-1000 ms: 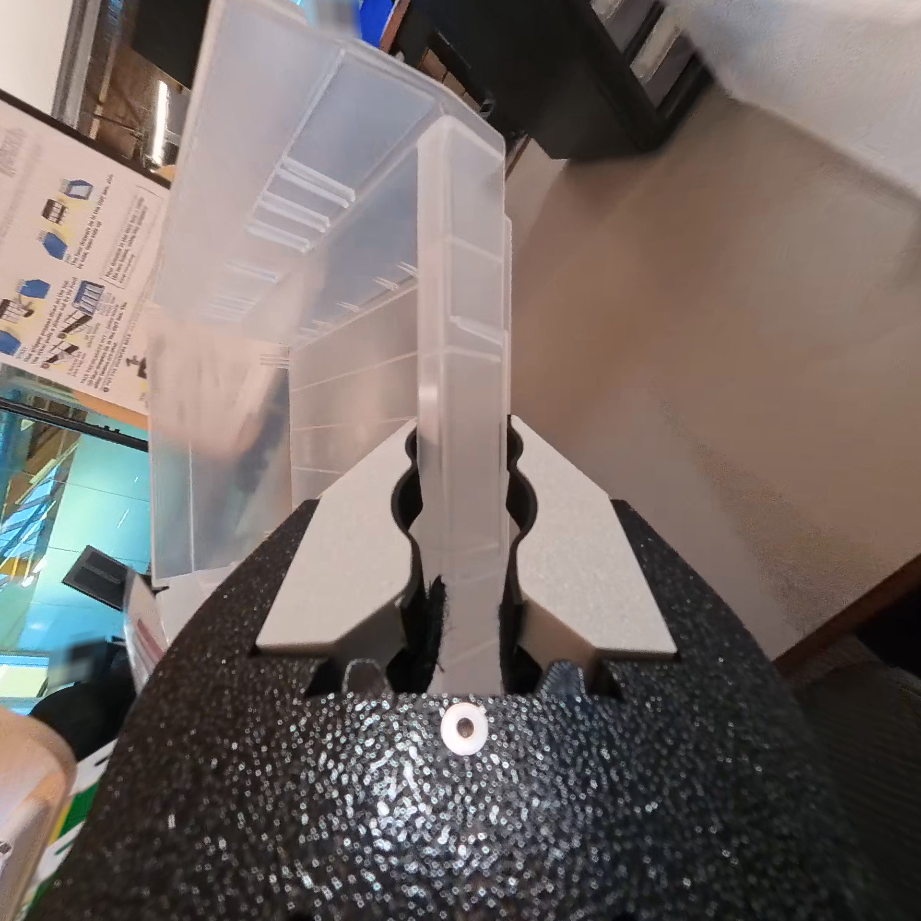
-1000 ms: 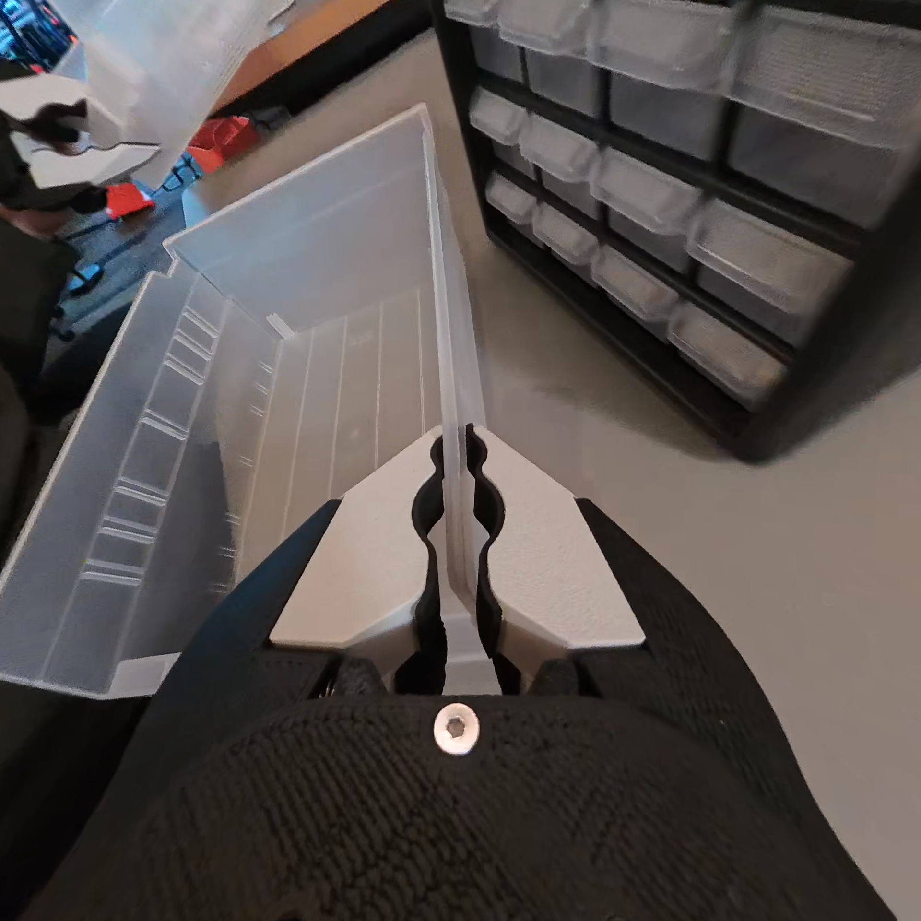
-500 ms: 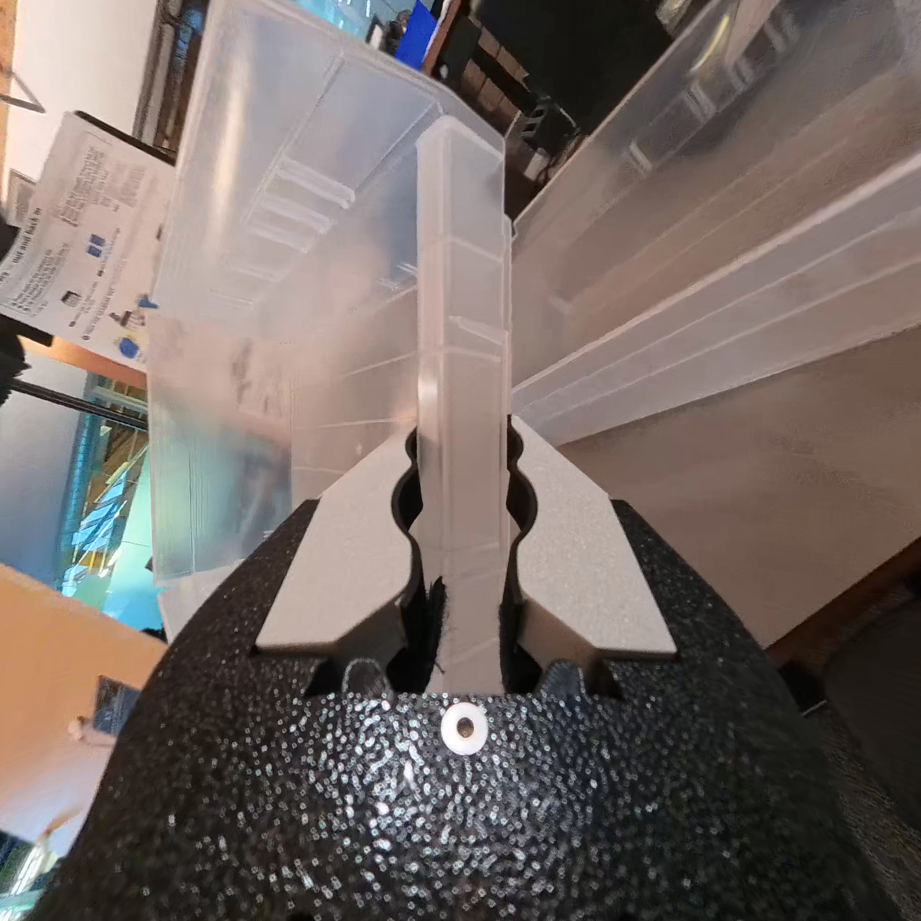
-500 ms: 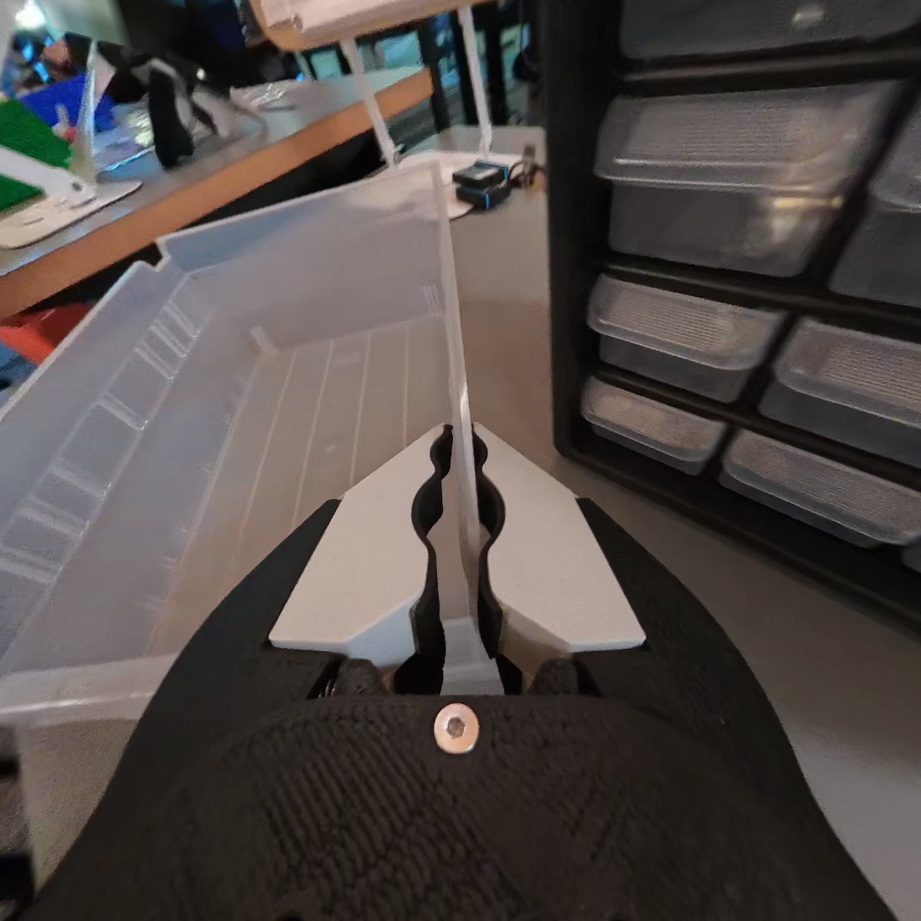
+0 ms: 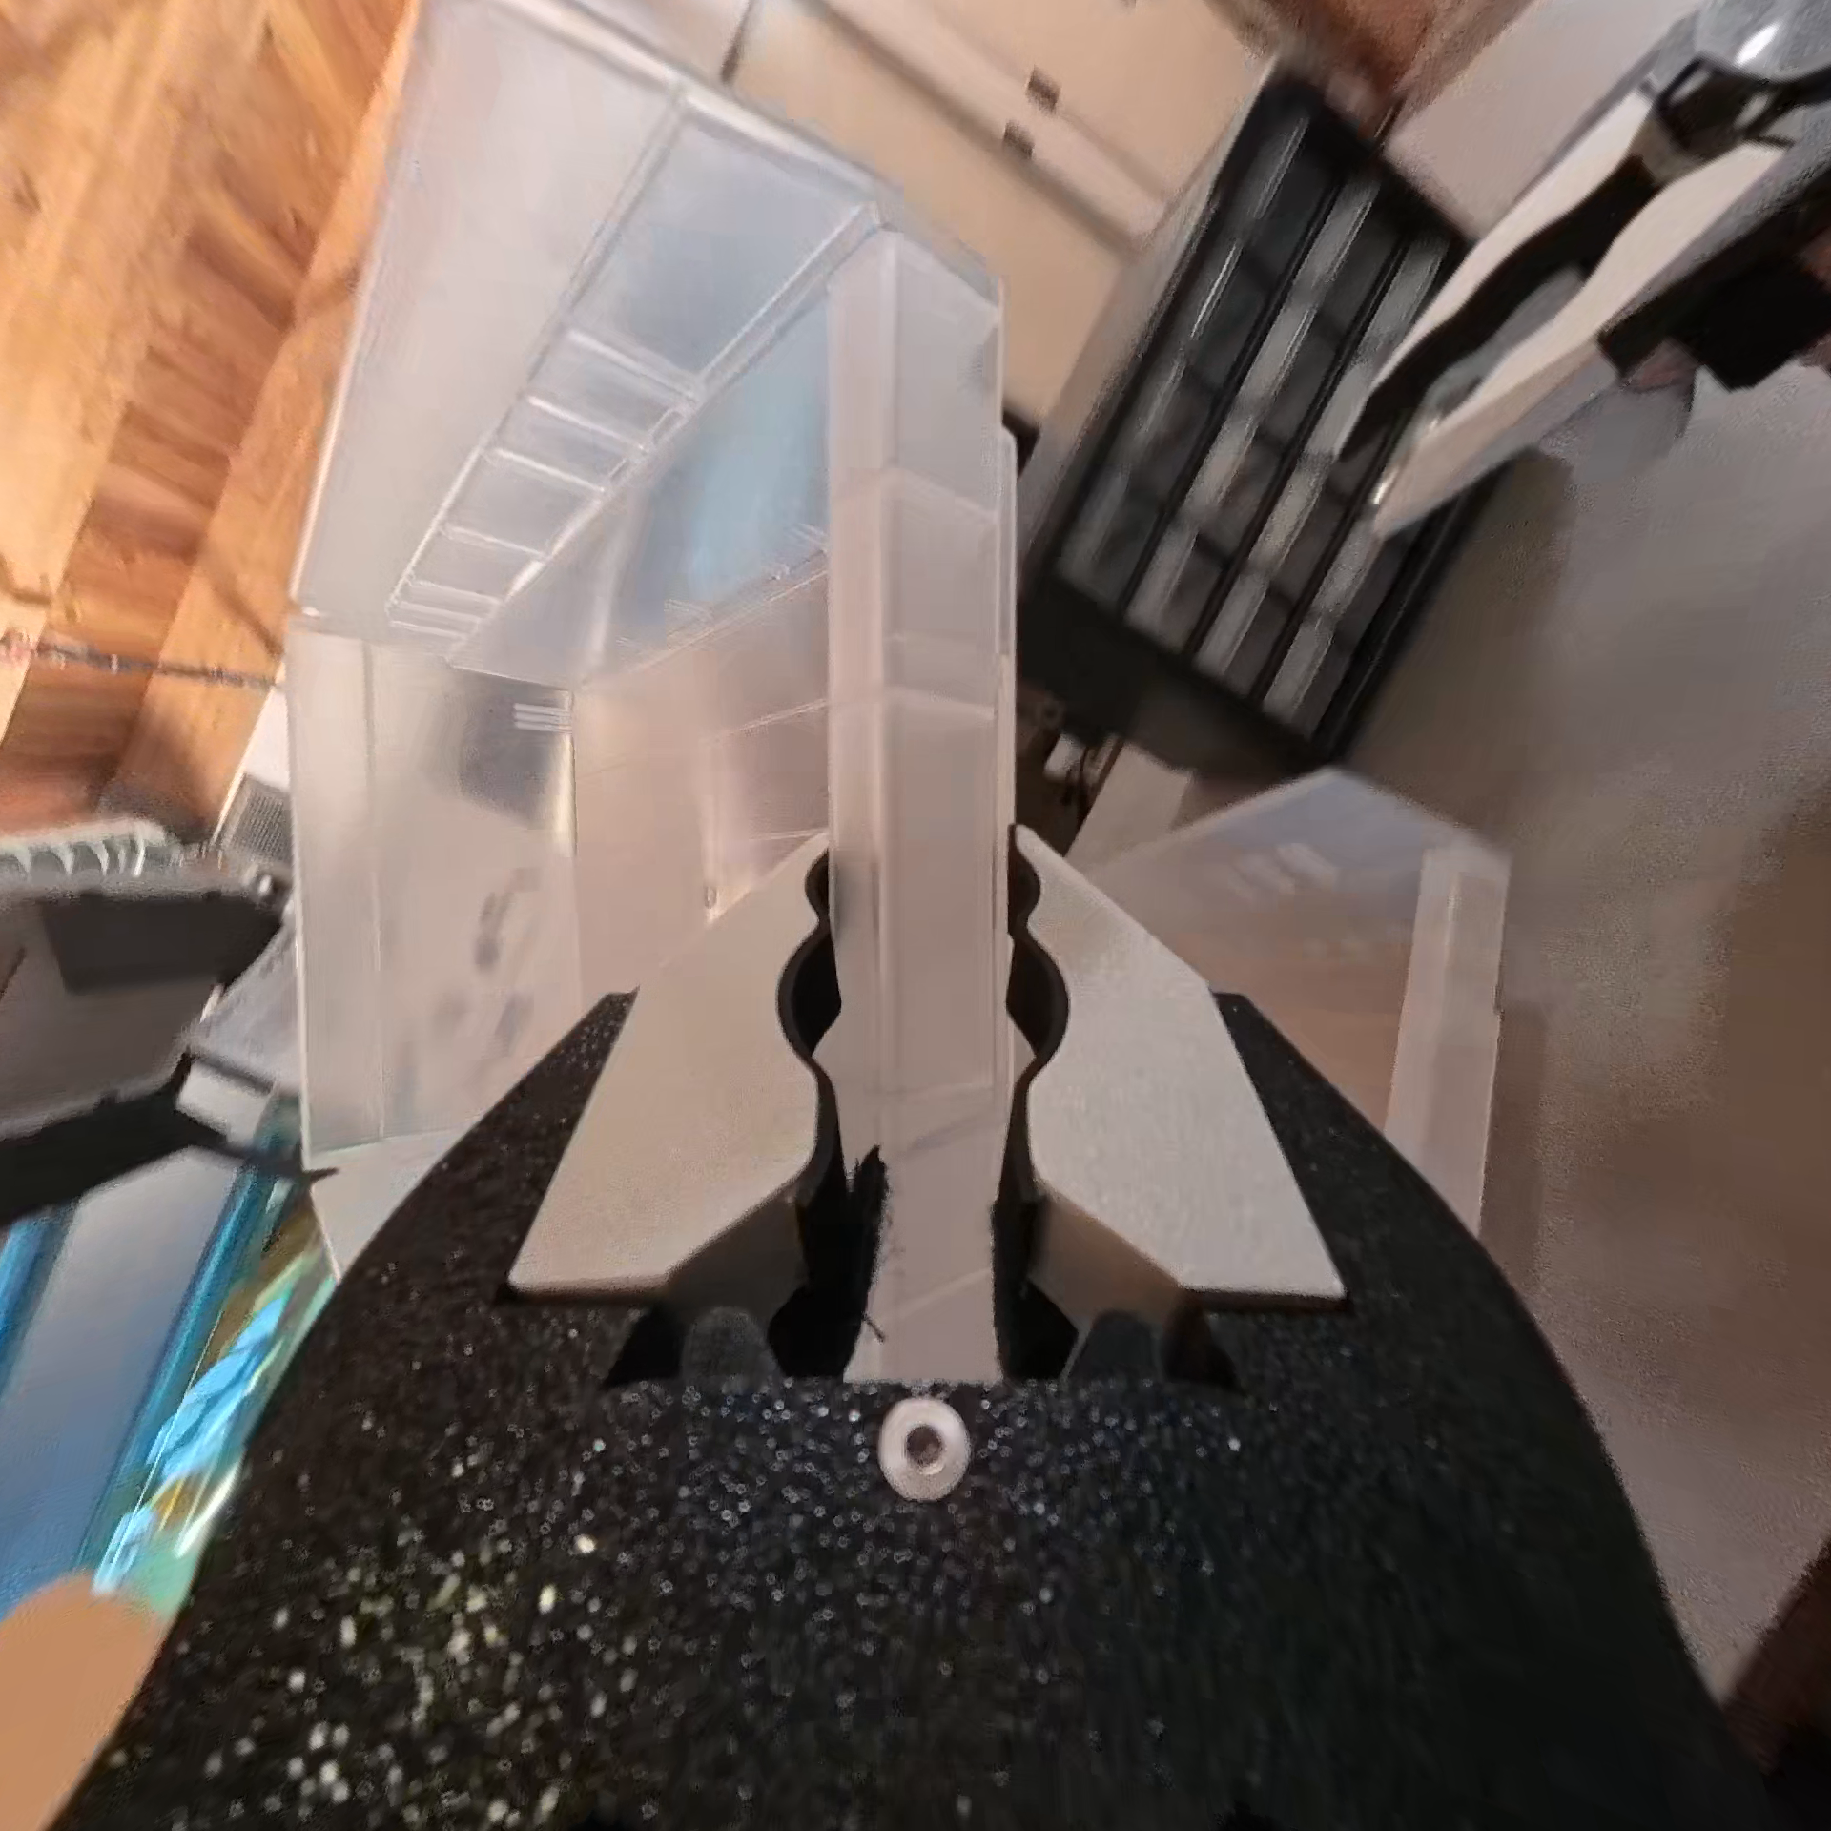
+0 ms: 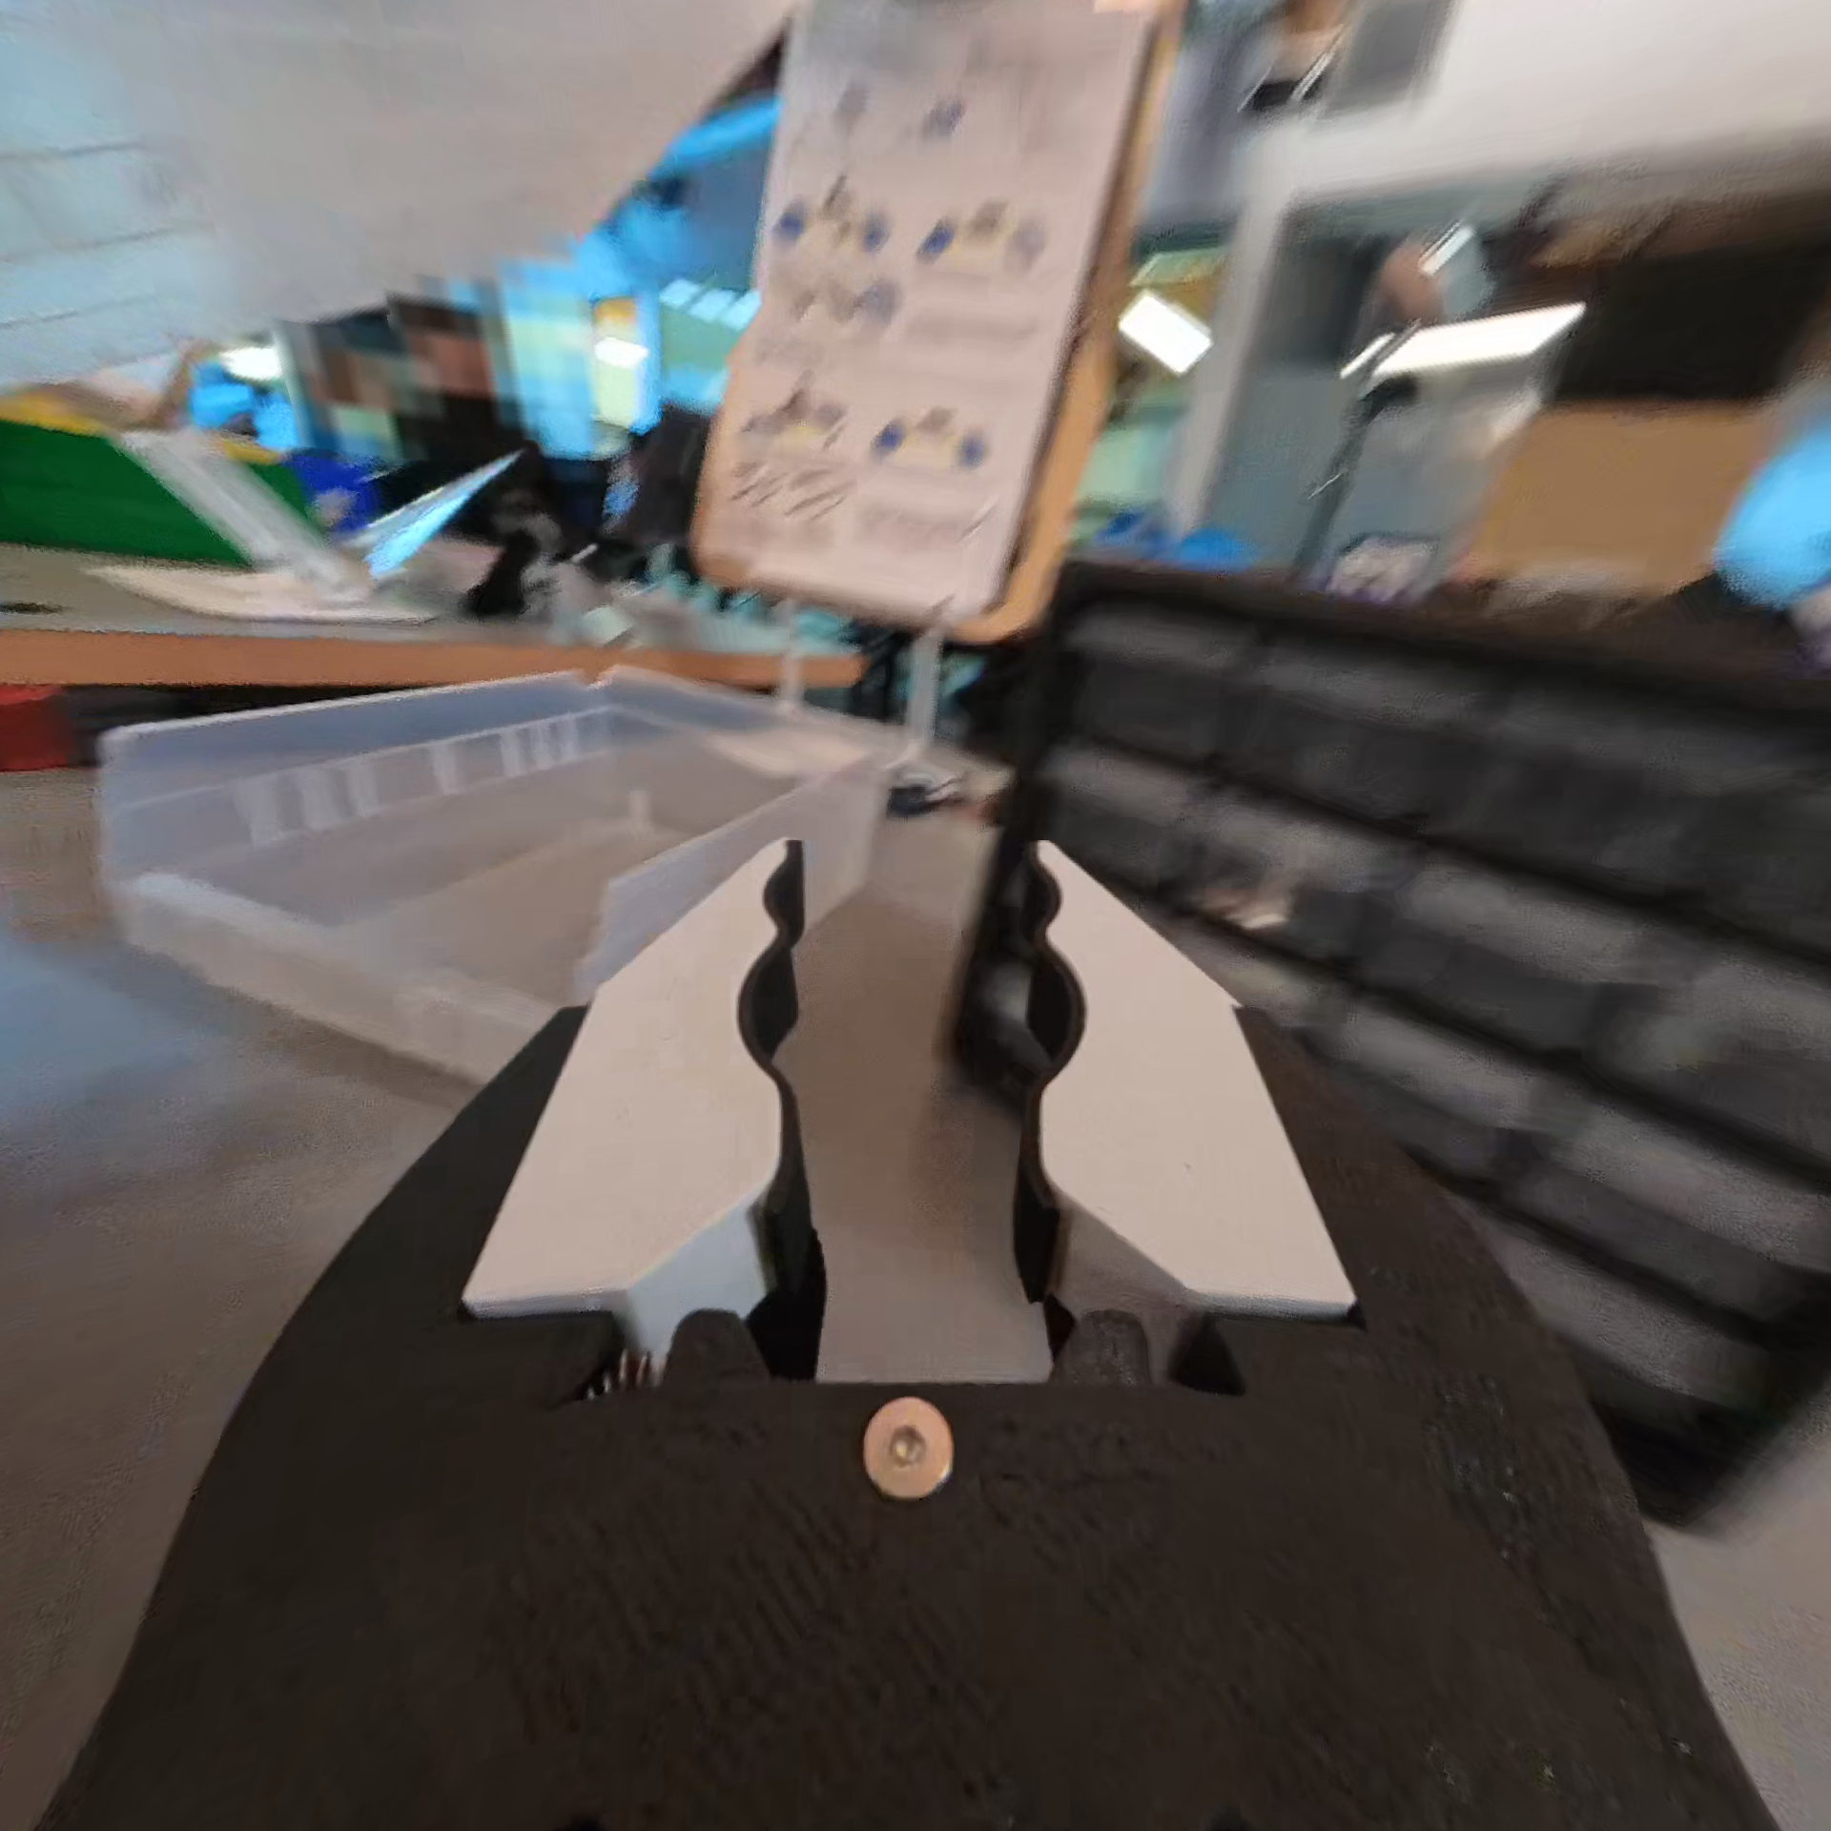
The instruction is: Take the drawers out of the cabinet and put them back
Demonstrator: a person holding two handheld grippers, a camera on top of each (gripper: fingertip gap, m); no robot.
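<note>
Left tongs (image 5: pixel 916 892) pinching a clear drawer's (image 5: pixel 614 515) rim aloft, right tongs (image 6: pixel 912 872) spread and empty, second drawer (image 6: pixel 416 852) on the tabletop (image 6: pixel 198 1139) beside the cabinet (image 6: pixel 1437 941), open surface between.

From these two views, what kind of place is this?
Probably a workshop or lab. A black cabinet of small drawers stands on a grey table, a long workbench behind holds clutter, and an illustrated poster board stands nearby.
</note>
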